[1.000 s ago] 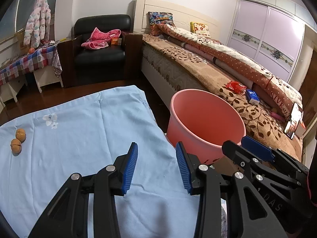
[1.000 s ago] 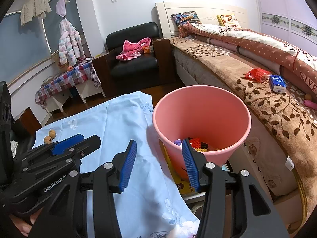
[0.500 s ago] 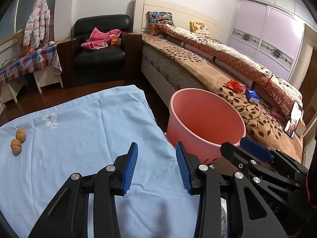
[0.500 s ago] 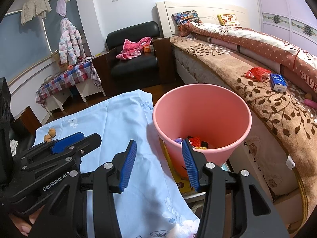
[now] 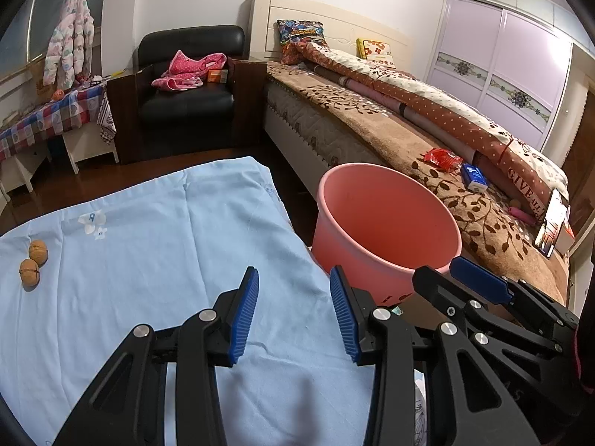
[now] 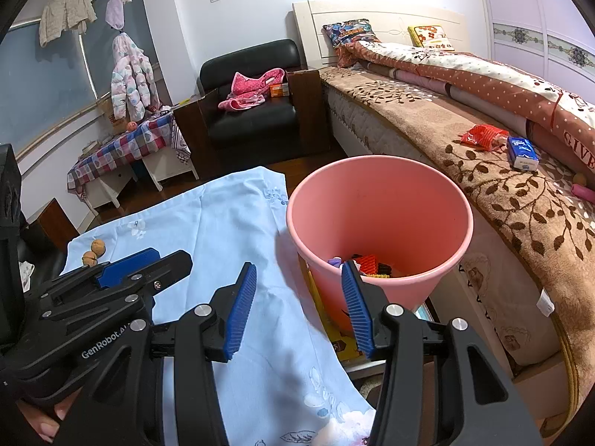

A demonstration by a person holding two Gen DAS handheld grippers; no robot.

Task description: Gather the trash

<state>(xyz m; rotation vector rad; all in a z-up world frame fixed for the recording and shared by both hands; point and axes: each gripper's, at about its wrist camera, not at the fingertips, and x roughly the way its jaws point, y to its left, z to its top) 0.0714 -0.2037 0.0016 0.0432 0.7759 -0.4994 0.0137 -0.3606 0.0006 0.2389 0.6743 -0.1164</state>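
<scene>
Since some bits already sit at the bottom of the pink bucket (image 6: 379,200), we judge the job partly done, w/ more left. Two walnuts (image 5: 33,260) lie on the blue cloth (image 5: 148,245), far left, well apart from the bucket. On the bed (image 6: 520,200) we see a red wrapper (image 6: 483,135) & a blue pack (image 6: 522,152) just beside it; prob. trash too, can't say for sure.

Our left gripper (image 5: 293,308) and right gripper (image 6: 299,304) both hang w/ jaws parted, nothing between the pads, right one near the bucket rim.

Writing: "GenRobot.AI" on the left gripper body in the right view; "GIVE" on the quilt (image 6: 574,148). Blue pack's print too small to read.
</scene>
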